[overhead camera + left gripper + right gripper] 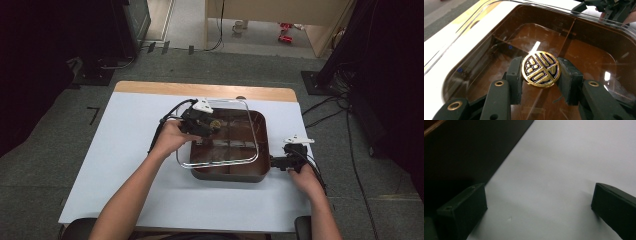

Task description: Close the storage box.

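A brown square pan point(263, 142) sits right of centre on the white table point(125, 165). Its glass lid point(222, 161), edged with a metal rim, lies shifted left and overhangs the pan's left side. My left gripper point(209, 125) is shut on the lid's round gold knob point(215, 123). In the left gripper view the pads point(515, 75) press both sides of the knob point(541, 69), with the pan's brown inside point(584, 50) seen through the glass. My right gripper point(281, 162) stands open at the pan's right side. Its jaws point(539, 190) are wide apart over bare table beside the dark pan wall point(466, 150).
The white cover leaves a strip of wooden table edge point(200, 89) bare at the far side. Dark equipment and cables point(330, 107) lie on the floor around the table. The other hand's gripper point(610, 8) shows beyond the pan's far rim.
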Available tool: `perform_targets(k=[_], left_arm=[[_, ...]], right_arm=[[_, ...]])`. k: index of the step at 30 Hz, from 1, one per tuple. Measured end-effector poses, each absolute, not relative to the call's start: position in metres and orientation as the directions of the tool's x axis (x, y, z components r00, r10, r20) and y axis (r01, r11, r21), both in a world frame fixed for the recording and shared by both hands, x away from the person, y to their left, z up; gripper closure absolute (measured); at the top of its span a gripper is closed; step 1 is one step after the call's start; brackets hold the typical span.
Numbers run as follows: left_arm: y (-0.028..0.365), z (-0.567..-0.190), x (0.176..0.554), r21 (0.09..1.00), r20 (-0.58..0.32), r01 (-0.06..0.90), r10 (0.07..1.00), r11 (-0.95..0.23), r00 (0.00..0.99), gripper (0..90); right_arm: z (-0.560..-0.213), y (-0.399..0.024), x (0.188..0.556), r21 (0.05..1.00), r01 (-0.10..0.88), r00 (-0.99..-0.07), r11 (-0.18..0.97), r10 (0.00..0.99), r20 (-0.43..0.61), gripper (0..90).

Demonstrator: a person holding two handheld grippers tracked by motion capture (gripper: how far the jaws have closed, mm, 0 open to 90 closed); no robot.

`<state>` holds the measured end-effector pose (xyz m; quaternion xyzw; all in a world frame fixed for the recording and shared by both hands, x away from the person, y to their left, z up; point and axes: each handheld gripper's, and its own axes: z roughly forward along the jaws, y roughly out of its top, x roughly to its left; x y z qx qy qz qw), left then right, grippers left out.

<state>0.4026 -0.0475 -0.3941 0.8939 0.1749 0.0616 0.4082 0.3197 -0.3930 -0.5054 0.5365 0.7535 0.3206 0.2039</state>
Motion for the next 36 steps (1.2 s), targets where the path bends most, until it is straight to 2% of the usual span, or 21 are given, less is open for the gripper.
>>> perform_targets(k=[9, 24, 33, 36], left_arm=[[-0.069, -0.404, 0.404, 0.725, -0.030, 0.214, 0.280, -0.655, 0.960, 59.4], [-0.096, -0.417, 0.404, 0.702, -0.027, 0.174, 0.218, -0.690, 0.976, 59.3], [-0.095, -0.422, 0.408, 0.701, -0.079, 0.218, 0.229, -0.679, 0.970, 58.4], [-0.093, -0.421, 0.410, 0.710, -0.096, 0.240, 0.246, -0.662, 0.964, 52.8]], right_arm=[[-0.505, -0.393, 0.320, 0.702, 0.678, -0.341, 0.218, 0.939, 0.037, 0.0], [-0.505, -0.393, 0.320, 0.701, 0.678, -0.342, 0.220, 0.939, 0.036, 0.0], [-0.505, -0.393, 0.320, 0.700, 0.678, -0.343, 0.222, 0.939, 0.035, 0.0], [-0.505, -0.393, 0.320, 0.701, 0.678, -0.343, 0.222, 0.939, 0.035, 0.0]])
